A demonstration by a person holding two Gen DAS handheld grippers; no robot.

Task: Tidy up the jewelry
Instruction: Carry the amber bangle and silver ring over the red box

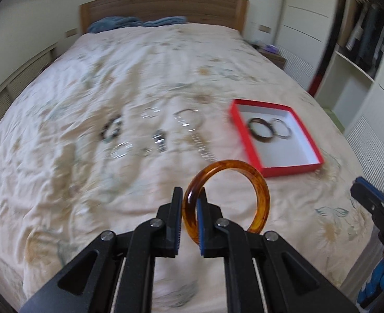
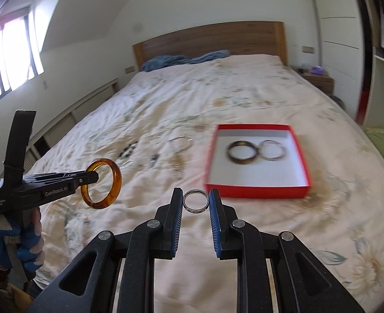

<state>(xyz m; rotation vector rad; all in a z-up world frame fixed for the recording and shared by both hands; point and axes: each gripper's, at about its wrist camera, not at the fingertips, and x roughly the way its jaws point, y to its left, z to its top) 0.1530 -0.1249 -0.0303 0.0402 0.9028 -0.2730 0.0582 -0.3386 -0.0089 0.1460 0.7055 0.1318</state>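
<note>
While the left gripper clamped the amber bangle and the right gripper pinched the silver ring, both needed level carriage toward the red box, right of centre.

Bare bedspread before the red box (near half unoccupied).

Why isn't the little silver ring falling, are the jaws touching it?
Touching. The right wrist view shows the silver ring squeezed on both sides between the right gripper jaws, held up above the bedspread.
</note>
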